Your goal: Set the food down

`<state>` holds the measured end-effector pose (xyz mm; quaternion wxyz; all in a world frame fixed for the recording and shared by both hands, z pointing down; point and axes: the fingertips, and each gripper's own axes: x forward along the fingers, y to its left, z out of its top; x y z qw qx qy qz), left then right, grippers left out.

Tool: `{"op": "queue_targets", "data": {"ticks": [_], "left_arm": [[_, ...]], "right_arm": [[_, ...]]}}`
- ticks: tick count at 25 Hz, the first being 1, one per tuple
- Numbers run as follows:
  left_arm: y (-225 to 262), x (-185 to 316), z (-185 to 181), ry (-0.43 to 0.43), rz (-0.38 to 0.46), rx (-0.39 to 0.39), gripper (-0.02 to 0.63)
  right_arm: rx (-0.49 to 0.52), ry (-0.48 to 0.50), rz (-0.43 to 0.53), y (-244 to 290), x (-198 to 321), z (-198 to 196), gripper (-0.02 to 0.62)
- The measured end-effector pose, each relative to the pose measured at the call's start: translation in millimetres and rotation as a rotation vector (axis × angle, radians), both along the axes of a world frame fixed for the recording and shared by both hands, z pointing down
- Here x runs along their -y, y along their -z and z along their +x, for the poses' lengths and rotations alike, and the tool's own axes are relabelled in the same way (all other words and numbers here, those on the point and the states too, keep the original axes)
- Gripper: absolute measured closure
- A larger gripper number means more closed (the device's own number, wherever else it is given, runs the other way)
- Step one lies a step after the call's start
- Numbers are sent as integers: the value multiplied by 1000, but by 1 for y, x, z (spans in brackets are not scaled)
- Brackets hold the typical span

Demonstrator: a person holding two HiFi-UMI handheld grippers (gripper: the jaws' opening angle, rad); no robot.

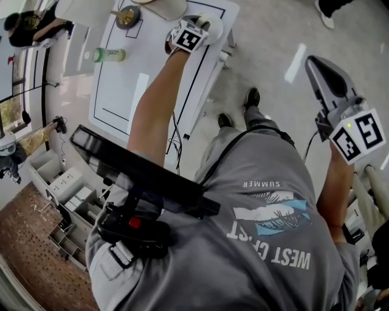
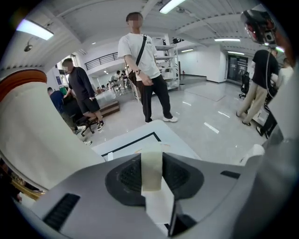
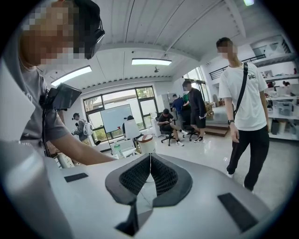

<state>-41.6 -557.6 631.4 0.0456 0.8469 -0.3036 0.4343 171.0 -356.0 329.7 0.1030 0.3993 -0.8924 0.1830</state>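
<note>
In the head view my left gripper reaches out over the far end of a white table marked with black lines. In the left gripper view its jaws are shut on a thin pale strip that stands up between them. A bowl of brownish food sits on the table's far edge, left of that gripper. Beside it stands a tall white container with a brown rim, which looms close at left. My right gripper hangs over the floor, away from the table, its jaws shut on nothing.
A green bottle lies on the table's left side. Several people stand or sit around the room, one in a white shirt just beyond the table. Shelving stands at the lower left. Pale floor lies right of the table.
</note>
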Motion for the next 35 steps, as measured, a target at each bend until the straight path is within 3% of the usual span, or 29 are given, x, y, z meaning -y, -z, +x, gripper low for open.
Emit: {"op": "queue_targets", "data": {"ticks": [11,23,35], "left_arm": [[-19,1,4,-110,31,221,506],[-32,6,-3,-174,81,399,506],[-36,4,-11,-359,228,632,506]], "right_arm": [[6,13,-21,-9,4,8,588],[13,13,-41,-20,5,18,588],[14,20,-49,-23,3,11,588]]}}
